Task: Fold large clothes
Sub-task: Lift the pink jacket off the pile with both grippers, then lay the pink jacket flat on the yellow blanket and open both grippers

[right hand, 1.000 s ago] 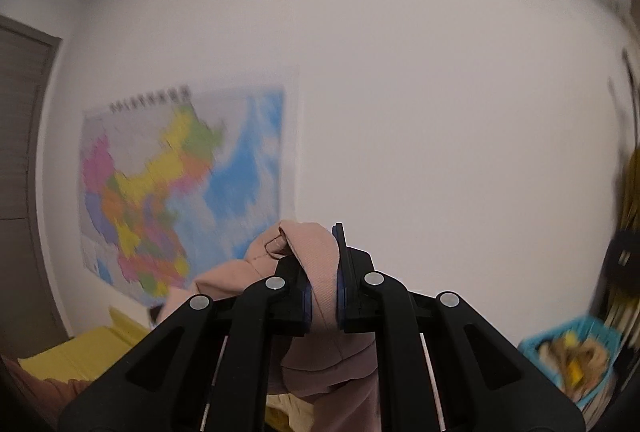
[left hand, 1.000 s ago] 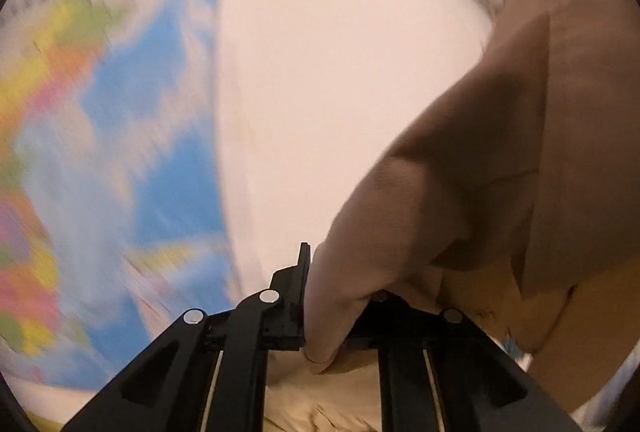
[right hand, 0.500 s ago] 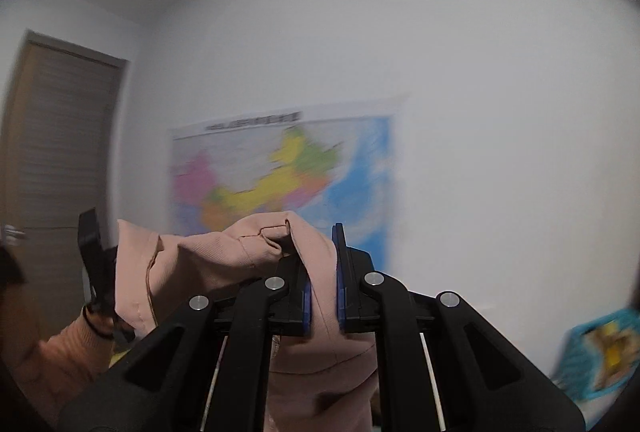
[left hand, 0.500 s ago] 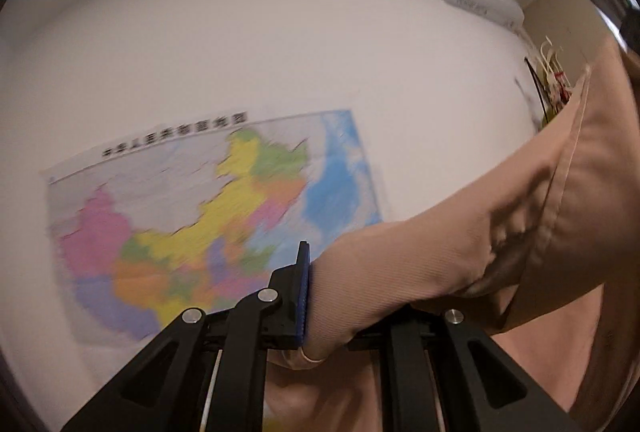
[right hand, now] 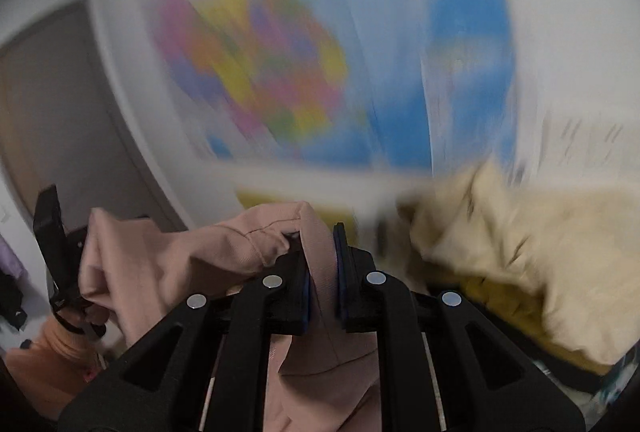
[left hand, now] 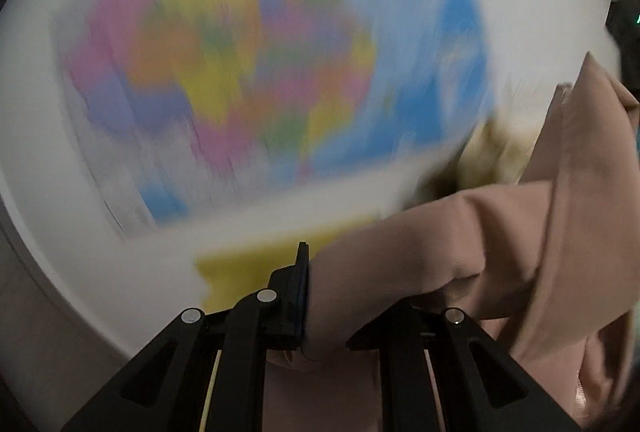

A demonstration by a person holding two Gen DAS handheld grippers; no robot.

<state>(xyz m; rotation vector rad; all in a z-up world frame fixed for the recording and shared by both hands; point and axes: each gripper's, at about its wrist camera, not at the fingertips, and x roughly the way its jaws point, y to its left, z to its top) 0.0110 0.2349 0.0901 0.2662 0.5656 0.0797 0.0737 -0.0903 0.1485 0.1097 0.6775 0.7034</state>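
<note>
Pink garment [right hand: 192, 252] is clamped by right gripper [right hand: 322, 272] and left gripper [left hand: 320, 296], stretched between them. Blurred wall map [left hand: 260, 72], door [right hand: 60, 104] and cream bedding [right hand: 520, 252] are seen behind.

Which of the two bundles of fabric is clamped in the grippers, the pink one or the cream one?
The pink garment: the right gripper and the left gripper both pinch it. The cream bundle lies apart, untouched.

Home room; wall map [right hand: 320, 72], door [right hand: 60, 104], heaped cream bedding [right hand: 520, 240].
</note>
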